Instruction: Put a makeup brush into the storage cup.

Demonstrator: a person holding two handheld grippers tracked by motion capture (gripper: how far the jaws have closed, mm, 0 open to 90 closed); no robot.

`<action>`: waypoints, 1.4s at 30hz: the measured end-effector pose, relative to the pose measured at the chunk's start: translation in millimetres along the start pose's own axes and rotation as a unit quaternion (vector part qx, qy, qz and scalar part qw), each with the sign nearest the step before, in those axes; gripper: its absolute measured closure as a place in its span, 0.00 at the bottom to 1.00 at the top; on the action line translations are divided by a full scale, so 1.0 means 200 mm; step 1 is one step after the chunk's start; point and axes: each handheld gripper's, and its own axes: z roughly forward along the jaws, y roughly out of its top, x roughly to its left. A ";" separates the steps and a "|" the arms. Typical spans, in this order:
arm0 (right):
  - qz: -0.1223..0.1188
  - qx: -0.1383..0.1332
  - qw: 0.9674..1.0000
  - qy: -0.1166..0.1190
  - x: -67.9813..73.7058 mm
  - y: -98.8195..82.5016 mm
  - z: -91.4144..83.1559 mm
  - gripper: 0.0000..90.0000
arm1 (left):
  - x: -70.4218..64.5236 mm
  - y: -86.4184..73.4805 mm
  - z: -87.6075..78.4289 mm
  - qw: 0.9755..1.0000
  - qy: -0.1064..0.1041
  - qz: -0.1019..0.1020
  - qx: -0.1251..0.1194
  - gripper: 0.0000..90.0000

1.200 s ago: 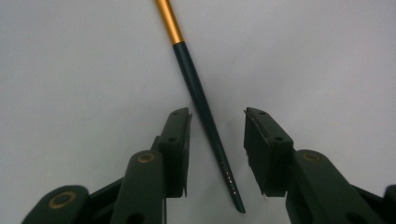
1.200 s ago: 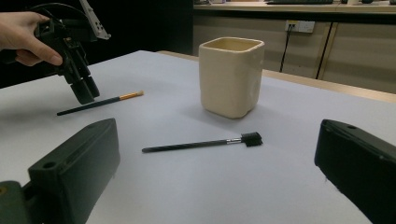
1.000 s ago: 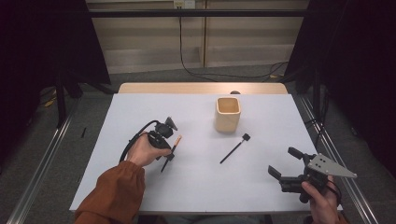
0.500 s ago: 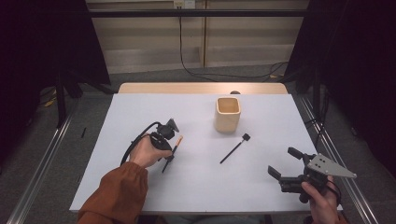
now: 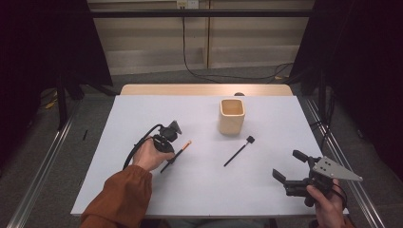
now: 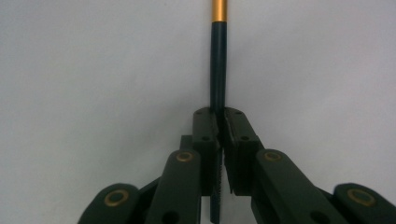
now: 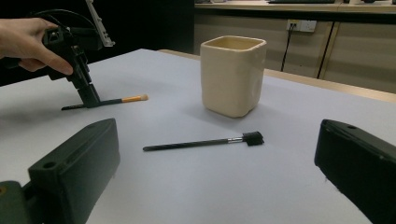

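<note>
On the matte white counter (image 5: 142,190), the left tongs (image 6: 218,122) pinch a slim dark orange-tipped brush (image 5: 177,156); the right tongs (image 5: 291,166) gape wide near a square-sided cream cup (image 5: 232,116) and a black brush (image 5: 239,151).

R gripper (image 7: 224,186) jaws wide apart, low over white table (image 7: 289,186). Black brush (image 7: 203,143) lies between them, in front of cream cup (image 7: 232,74). Far left, other gripper (image 7: 88,99) pinches orange-tipped brush (image 7: 112,101)
</note>
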 end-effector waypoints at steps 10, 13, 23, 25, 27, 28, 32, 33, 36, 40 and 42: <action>0.001 0.000 1.000 -0.001 0.00 0.00 0.00 0.00 | 0.02 -0.02 -0.01 1.000 -0.016 -0.001 -0.013 0.94; 0.002 0.000 1.000 -0.002 0.00 0.00 0.00 0.00 | 0.03 -0.03 -0.02 1.000 -0.020 -0.003 -0.016 0.94; 0.002 0.000 1.000 -0.002 0.00 0.00 0.00 0.00 | 0.05 -0.06 -0.05 0.999 -0.034 -0.014 -0.038 0.94; 0.002 0.000 1.000 -0.002 0.00 0.00 0.00 0.00 | 0.05 -0.06 -0.06 0.998 -0.033 -0.016 -0.046 0.94; 0.001 0.001 1.000 -0.002 0.00 0.00 0.00 0.00 | 0.06 -0.07 -0.07 0.998 -0.037 -0.015 -0.055 0.94; 0.001 0.000 1.000 -0.002 0.00 0.00 0.00 0.00 | 0.06 -0.07 -0.07 0.997 -0.038 -0.015 -0.060 0.94; 0.002 0.000 1.000 -0.002 0.00 0.00 0.00 0.00 | 0.06 -0.09 -0.08 0.996 -0.040 -0.016 -0.075 0.94; 0.002 0.000 1.000 -0.002 0.00 0.00 0.00 0.00 | 0.07 -0.09 -0.09 0.996 -0.044 -0.014 -0.078 0.94; 0.002 0.000 1.000 -0.001 0.00 0.00 0.00 0.00 | 0.07 -0.11 -0.10 0.994 -0.048 -0.015 -0.099 0.94; 0.002 0.001 1.000 -0.001 0.00 0.00 0.00 0.00 | 0.07 -0.13 -0.13 0.991 -0.056 -0.011 -0.124 0.94; 0.002 0.001 1.000 -0.001 0.00 0.00 0.00 0.00 | 0.07 -0.15 -0.14 0.988 -0.060 -0.009 -0.139 0.94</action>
